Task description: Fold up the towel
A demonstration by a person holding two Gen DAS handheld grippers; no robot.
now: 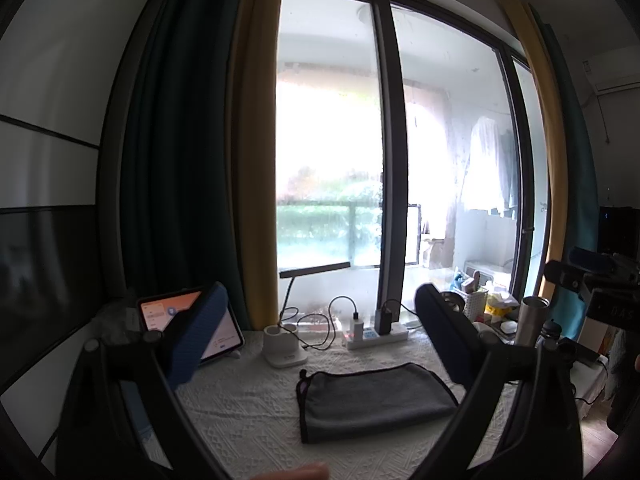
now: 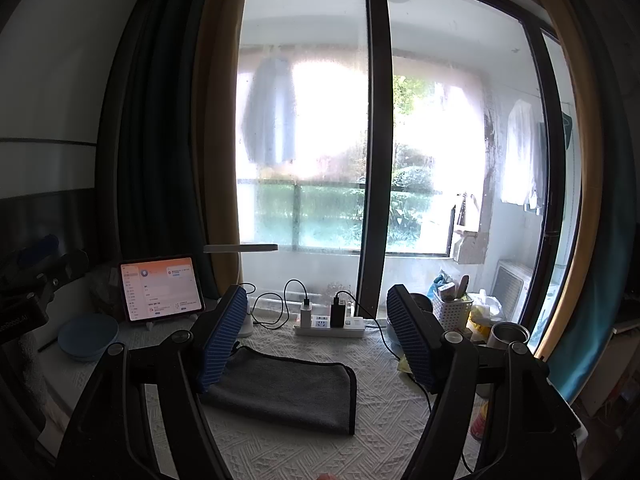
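A dark grey towel (image 1: 372,400) with black trim lies folded flat on the white patterned tablecloth (image 1: 248,412). It also shows in the right wrist view (image 2: 288,392). My left gripper (image 1: 320,344) is open and empty, held above the table, the towel between and below its blue-padded fingers. My right gripper (image 2: 316,340) is open and empty, also above the towel; its left finger (image 2: 220,340) covers the towel's left end. The right gripper body shows at the right edge of the left wrist view (image 1: 592,284).
A lit tablet (image 2: 160,288) stands at back left, near a blue plate (image 2: 88,336). A lamp base (image 1: 284,348), power strip with chargers (image 2: 330,322), white basket (image 2: 452,308) and steel cup (image 2: 508,334) line the window side.
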